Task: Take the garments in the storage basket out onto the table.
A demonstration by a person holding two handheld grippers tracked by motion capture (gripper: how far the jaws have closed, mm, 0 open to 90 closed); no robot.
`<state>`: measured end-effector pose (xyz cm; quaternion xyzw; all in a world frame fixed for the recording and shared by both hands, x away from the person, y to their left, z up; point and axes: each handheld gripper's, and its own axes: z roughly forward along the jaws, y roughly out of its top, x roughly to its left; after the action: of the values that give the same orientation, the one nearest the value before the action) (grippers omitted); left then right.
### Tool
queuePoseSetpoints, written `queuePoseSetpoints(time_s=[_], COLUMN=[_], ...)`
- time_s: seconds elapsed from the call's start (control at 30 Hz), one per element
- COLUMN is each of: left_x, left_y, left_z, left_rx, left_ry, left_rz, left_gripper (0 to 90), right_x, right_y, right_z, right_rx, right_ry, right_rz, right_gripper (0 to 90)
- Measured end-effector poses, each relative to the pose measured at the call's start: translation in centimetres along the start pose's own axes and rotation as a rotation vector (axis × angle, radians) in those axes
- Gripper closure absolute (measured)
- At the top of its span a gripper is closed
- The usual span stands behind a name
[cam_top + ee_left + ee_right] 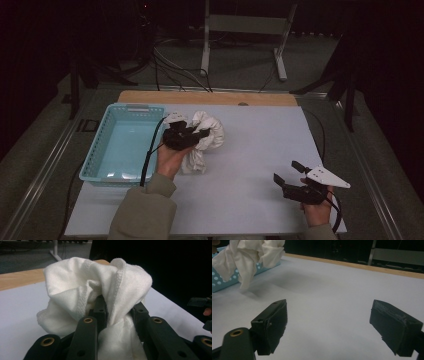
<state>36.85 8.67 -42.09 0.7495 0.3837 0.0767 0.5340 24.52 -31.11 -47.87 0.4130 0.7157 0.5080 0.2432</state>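
Note:
A crumpled white cloth point(206, 134) hangs bunched in my left gripper point(196, 135), just right of the light blue basket point(102, 150). Close up in the left gripper view, the cloth point(100, 287) is pinched between the two black jaws, so my left gripper point(117, 312) is shut on it. The cloth's lower end dangles down to the white tabletop. My right gripper point(286, 171) rests low at the table's right front, open, with nothing between its jaws point(329, 322). From there the cloth point(249, 255) shows at the upper left, in front of the basket point(222, 280).
The white table surface point(260, 150) has a wooden strip along its far edge. The basket stands at the left side, holding nothing I can see. Cables and a metal frame lie on the dark floor beyond the table.

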Motion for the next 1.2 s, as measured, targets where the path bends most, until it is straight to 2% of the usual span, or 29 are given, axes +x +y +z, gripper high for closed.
queuePoseSetpoints(time_s=[0.73,0.93,1.2], left_x=[-1.2,-1.4,-1.5], left_y=[-0.8,-1.3,-2.1], left_z=[2.8,3.7,5.1], left_rx=[0.032,0.059,0.087], left_ry=[-0.027,-0.023,-0.032], left_rz=[0.002,0.005,-0.016], left_gripper=[73.2,72.8,70.8], right_x=[-0.2,-0.2,-0.2], right_y=[0.0,0.0,0.0], right_z=[0.0,-0.1,-0.1], right_rx=[-0.002,-0.002,-0.002], right_ry=[-0.002,-0.002,-0.002], right_rz=[0.005,0.005,0.003], right_gripper=[14.6,14.6,14.6])
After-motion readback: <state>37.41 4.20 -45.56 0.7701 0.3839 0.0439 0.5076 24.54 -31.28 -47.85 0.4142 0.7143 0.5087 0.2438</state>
